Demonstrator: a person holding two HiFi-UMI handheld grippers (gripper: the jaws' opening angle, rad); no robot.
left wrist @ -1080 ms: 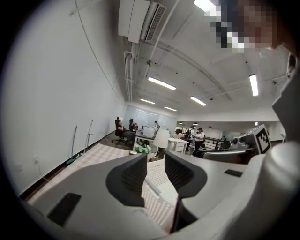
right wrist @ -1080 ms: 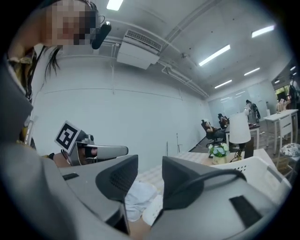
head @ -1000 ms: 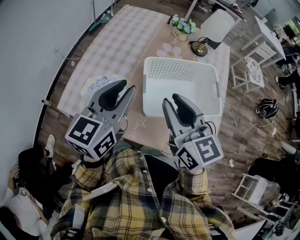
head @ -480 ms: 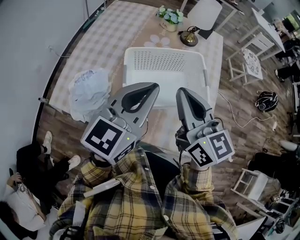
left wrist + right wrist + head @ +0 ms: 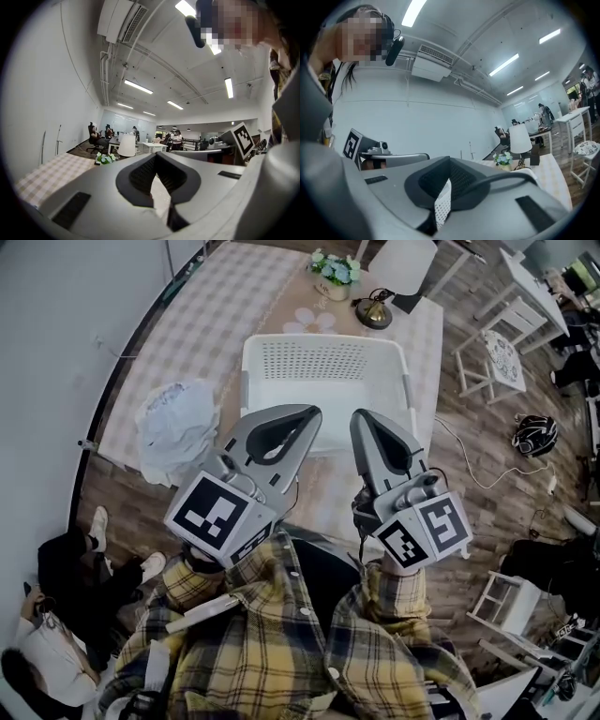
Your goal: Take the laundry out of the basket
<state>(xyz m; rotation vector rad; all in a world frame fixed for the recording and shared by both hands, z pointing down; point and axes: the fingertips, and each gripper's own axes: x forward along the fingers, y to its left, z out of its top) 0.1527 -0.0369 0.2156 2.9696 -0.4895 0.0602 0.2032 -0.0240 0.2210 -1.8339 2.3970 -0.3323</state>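
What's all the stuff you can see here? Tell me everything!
basket: one, white, middle of the table, looks empty
laundry: one crumpled pile, pale, on the table left of the basket
tablecloth: one, beige and white checks, covering the table
flowers: one small pot, white and green, far end of the table
lamp: one, brass base, beside the flowers
chair: one, white, floor right of the table
left gripper: one, grey, shut, empty, near the basket's near edge
right gripper: one, grey, shut, empty, beside it
sleeves: two, yellow plaid, bottom
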